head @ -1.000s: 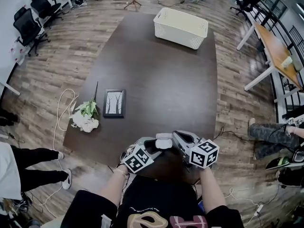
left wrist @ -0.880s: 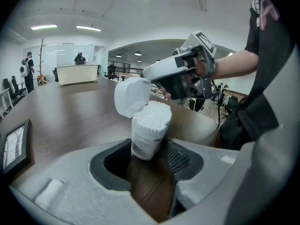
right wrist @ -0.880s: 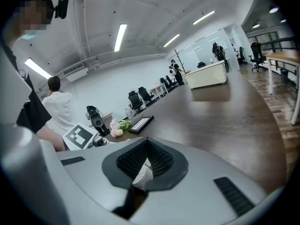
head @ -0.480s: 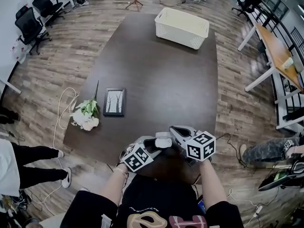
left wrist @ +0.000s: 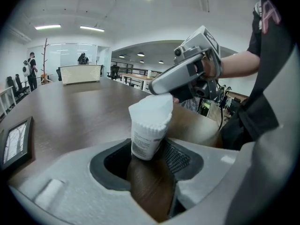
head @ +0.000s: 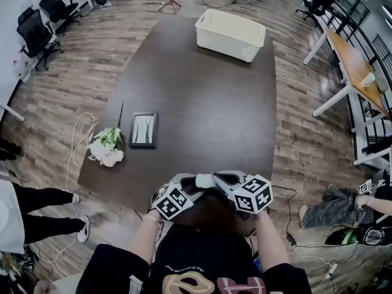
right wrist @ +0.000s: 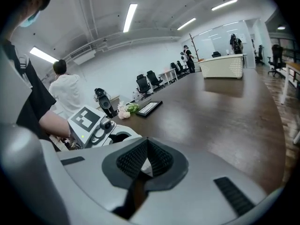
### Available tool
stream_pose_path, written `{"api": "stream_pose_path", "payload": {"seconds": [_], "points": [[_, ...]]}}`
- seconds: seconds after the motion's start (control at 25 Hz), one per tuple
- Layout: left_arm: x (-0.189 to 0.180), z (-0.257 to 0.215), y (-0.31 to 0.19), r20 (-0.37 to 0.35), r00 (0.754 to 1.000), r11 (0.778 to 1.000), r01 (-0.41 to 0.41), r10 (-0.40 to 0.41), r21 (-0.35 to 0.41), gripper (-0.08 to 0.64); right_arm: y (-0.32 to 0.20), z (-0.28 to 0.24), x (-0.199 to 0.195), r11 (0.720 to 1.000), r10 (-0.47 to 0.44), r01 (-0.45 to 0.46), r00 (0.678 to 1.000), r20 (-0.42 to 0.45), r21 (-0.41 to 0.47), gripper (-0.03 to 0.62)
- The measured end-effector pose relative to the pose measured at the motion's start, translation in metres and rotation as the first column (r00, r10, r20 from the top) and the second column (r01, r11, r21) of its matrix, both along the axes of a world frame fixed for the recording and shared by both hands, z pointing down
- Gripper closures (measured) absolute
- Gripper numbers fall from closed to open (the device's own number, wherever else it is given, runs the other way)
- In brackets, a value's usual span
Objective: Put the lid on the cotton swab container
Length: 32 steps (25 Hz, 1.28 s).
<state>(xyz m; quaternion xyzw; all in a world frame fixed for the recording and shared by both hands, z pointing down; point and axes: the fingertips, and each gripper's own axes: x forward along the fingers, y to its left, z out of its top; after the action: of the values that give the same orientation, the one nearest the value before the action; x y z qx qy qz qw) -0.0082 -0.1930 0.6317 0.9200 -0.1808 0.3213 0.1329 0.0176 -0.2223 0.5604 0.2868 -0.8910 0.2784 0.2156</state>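
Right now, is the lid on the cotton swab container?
On top, seating unclear: the white lid covers the cotton swab container, with the right gripper pinching it.

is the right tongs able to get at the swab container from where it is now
Likely yes. The right tongs, shut on the lid, sit right at the top of the container, which the left tongs hold; nothing is between them.

Table (head: 202, 103) dark brown. Floor (head: 92, 72) grey-brown wood planks. Basket (head: 231, 34) cream, perforated. Frame (head: 143, 130) black, pale tree print. Flowers (head: 105, 150) white, green leaves. Cotton swab container (left wrist: 150, 125) white. Left gripper (head: 198, 183), right gripper (head: 218, 179) grey, cubes black-and-white squares, fingers (left wrist: 177, 156) black, ribbed.
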Motion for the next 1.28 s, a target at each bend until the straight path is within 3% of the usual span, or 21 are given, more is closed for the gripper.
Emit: {"api": "stream_pose_path", "payload": {"seconds": [0.48, 0.84, 1.12, 1.28], "points": [[0.001, 0.001, 0.000, -0.006, 1.000, 1.000, 0.020, -0.020, 0.005, 0.347, 0.013, 0.003, 0.001, 0.998, 0.068, -0.067, 0.995, 0.073, -0.018, 0.584], [0.002, -0.001, -0.002, -0.029, 0.999, 0.999, 0.034, -0.034, 0.015, 0.345, 0.013, 0.005, 0.000, 0.985, 0.163, -0.162, 0.987, -0.011, 0.052, 0.586], [-0.007, 0.000, 0.003, -0.017, 0.988, 0.988, 0.154, -0.154, -0.004, 0.339, 0.013, 0.002, 0.002, 0.984, 0.173, -0.172, 0.985, -0.015, 0.053, 0.588], [-0.016, -0.011, 0.014, -0.080, 0.973, 0.976, 0.214, -0.216, -0.040, 0.339, 0.014, 0.001, 0.002, 0.982, 0.182, -0.181, 0.983, -0.016, 0.053, 0.586]]}}
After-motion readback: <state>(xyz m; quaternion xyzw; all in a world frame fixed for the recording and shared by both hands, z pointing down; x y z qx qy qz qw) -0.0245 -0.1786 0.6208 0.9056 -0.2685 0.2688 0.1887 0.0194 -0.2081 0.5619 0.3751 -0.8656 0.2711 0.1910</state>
